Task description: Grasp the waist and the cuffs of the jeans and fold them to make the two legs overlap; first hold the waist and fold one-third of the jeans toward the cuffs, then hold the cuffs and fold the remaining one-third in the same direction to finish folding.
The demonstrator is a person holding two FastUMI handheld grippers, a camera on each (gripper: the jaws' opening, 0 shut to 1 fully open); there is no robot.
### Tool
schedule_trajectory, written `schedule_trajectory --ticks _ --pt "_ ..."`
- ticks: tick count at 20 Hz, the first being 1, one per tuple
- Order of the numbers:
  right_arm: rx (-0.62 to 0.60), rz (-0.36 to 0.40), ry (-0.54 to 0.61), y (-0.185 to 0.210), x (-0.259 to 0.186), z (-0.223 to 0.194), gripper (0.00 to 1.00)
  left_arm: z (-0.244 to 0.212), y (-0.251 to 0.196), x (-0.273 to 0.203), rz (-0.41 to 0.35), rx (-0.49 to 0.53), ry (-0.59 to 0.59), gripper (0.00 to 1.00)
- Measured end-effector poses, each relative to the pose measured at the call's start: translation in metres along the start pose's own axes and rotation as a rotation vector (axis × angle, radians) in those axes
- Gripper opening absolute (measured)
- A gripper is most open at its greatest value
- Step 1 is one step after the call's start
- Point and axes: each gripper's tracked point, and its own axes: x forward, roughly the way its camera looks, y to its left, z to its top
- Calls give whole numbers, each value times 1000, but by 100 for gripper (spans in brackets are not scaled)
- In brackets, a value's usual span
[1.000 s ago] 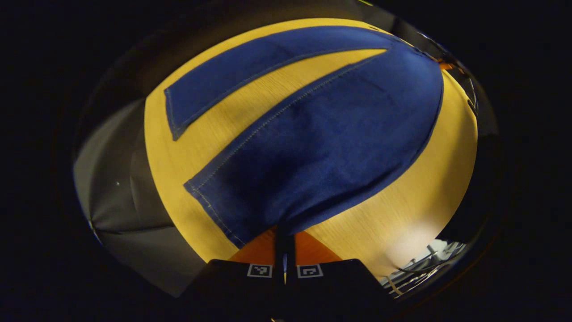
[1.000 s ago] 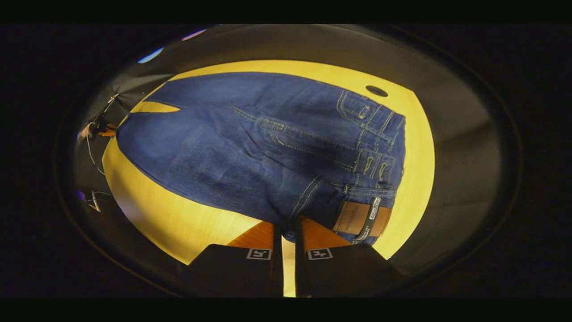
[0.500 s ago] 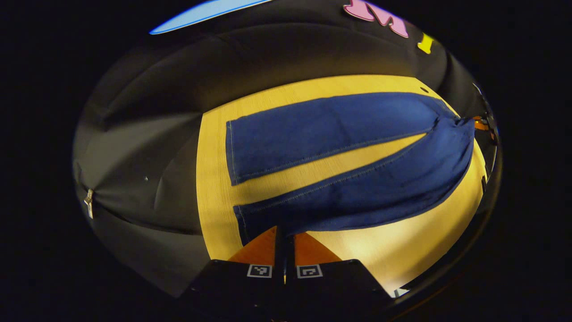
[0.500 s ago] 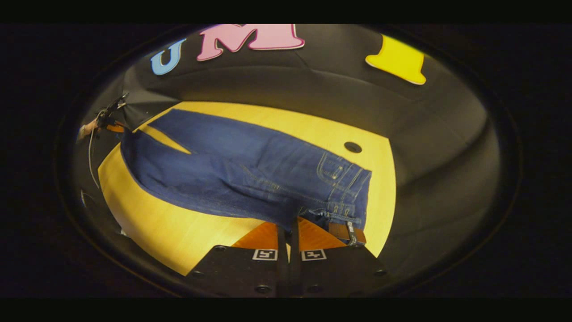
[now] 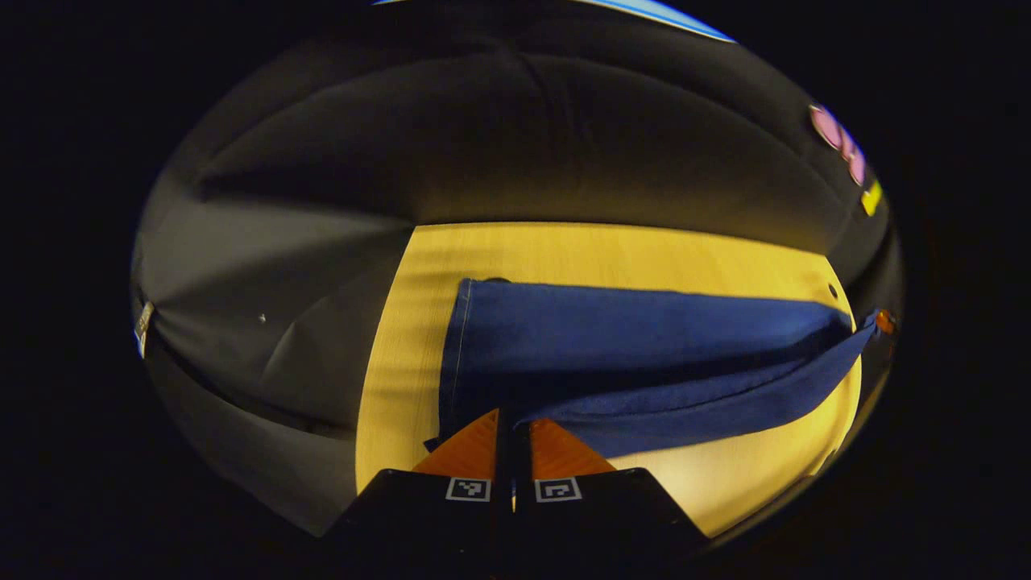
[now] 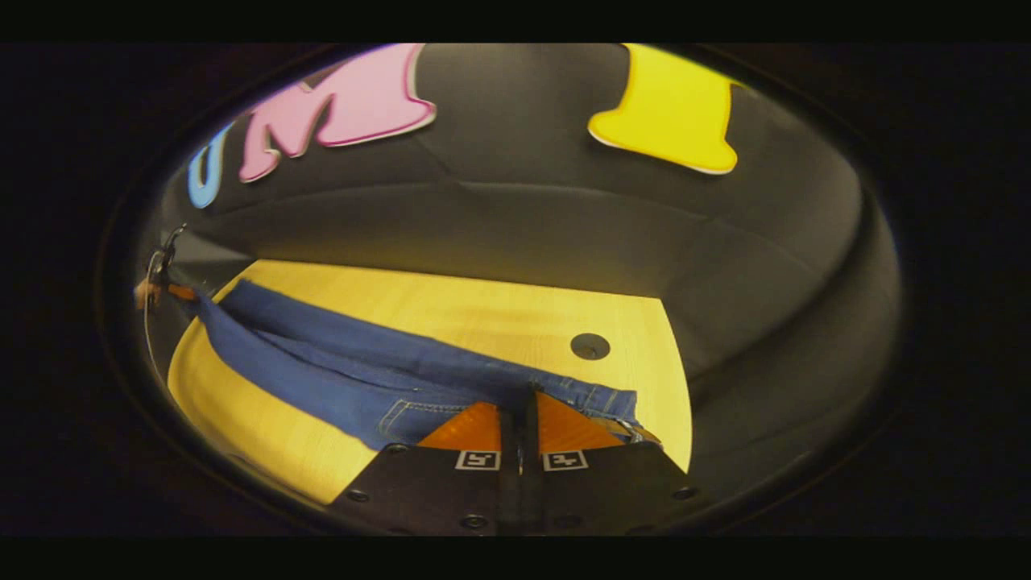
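The blue jeans (image 5: 644, 354) lie lengthwise on the yellow wooden table (image 5: 564, 250). In the left gripper view my left gripper (image 5: 513, 419) is shut on the cuff of the near leg, which is lifted and drawn over the far leg. In the right gripper view my right gripper (image 6: 519, 399) is shut on the waist of the jeans (image 6: 378, 379), whose near half is raised above the far half. The other gripper (image 6: 153, 290) shows small at the far left, at the cuff end.
A round dark hole (image 6: 590, 346) sits in the table just beyond the waist. Black cloth walls (image 5: 483, 145) close the booth behind and beside the table. Bare tabletop (image 6: 451, 306) lies beyond the jeans.
Both grippers have lifted their edge of the jeans and carried it across toward the far leg. The gap between the legs has closed, and both views have tilted up toward the wall.
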Motion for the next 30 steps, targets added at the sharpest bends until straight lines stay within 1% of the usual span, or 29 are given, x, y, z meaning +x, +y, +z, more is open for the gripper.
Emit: schedule_trajectory --ticks 1,2,3,4,5,6,7,8,9,10,12,14,16,17,18,20,22,24,26,28,30 --pt "20 -23 21 -4 30 0 4 12 -6 24 7 -65 -25 5" --pt "31 -32 49 -3 49 -8 4 18 -7 36 32 -106 -39 6" --pt "34 -37 70 -1 65 -15 0 17 -8 48 60 -129 -36 6" --pt "31 -47 95 2 75 -22 0 17 -10 54 83 -143 -27 6" --pt "29 -59 113 2 81 -28 0 23 -15 48 91 -157 -35 12" --pt "30 -62 120 3 88 -33 6 36 -19 37 97 -181 -73 16" --pt "42 -61 115 3 90 -32 11 53 -26 28 88 -203 -131 29" --pt "73 -41 104 6 92 -28 29 80 -30 9 81 -218 -221 43" --pt "103 -26 90 8 89 -21 46 97 -36 -9 78 -212 -279 57" --pt "127 -6 63 12 84 -10 63 108 -45 -25 67 -197 -324 67" --pt "132 -3 11 5 70 6 98 121 -65 -52 47 -115 -405 89" --pt "152 0 -36 0 55 19 99 125 -81 -73 44 -9 -466 90" --pt "219 -5 -80 -12 39 32 99 119 -98 -90 37 75 -515 93" --pt "298 -22 -93 -24 24 31 94 112 -108 -96 13 110 -548 94" --pt "382 -42 -81 -35 16 19 98 106 -120 -111 -16 137 -585 94" --pt "541 -76 -62 -52 12 -10 98 98 -133 -133 -63 136 -620 96" --pt "716 -148 2 -65 13 -49 98 85 -160 -165 -132 83 -638 95" --pt "838 -192 78 -72 24 -84 98 74 -173 -186 -165 58 -658 96" --pt "936 -225 124 -67 41 -96 98 57 -168 -193 -141 86 -641 95" --pt "971 -262 170 -70 52 -113 98 46 -165 -192 -112 112 -613 95" --pt "1001 -272 219 -67 65 -123 98 47 -160 -195 -86 113 -604 95"
